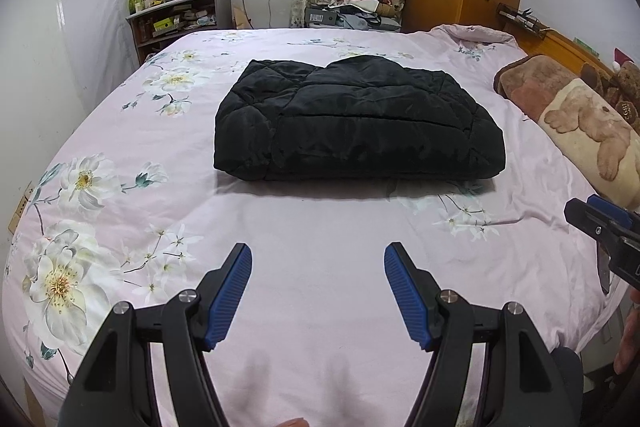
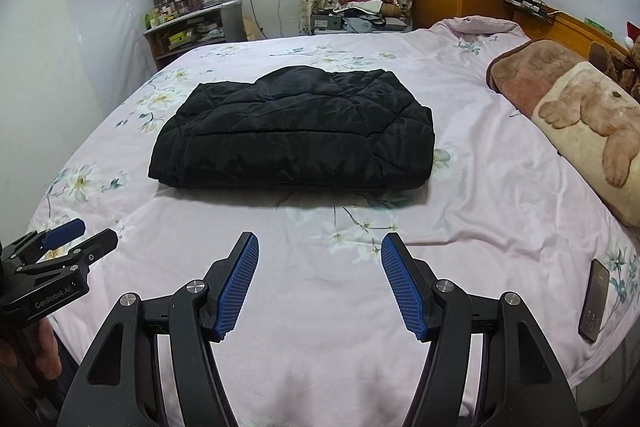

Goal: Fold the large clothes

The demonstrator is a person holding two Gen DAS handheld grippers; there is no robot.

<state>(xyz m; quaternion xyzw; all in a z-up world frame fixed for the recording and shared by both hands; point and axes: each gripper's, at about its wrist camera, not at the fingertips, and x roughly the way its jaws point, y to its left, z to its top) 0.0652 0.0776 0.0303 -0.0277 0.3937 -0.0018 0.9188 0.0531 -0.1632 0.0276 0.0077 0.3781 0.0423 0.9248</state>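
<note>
Black quilted jacket (image 1: 356, 119) seen folded into a thick rectangular bundle, lying on the pink floral bedsheet (image 1: 320, 227) in the middle of the frame in both wrist views. Its near folded edge faces the cameras.

Left gripper (image 1: 318, 291) is held over bare sheet at lower centre of its own view, jaws spread wide, nothing between the blue pads; well apart from the jacket. It is also seen at the lower left edge of the right wrist view.

Right gripper (image 2: 320, 283) is likewise held with jaws apart and empty, over sheet short of the bundle.

Bear-print pillow (image 1: 592, 131) is noted at the right edge. A dark phone (image 2: 595, 301) is seen lying on the sheet at lower right of the right wrist view.
</note>
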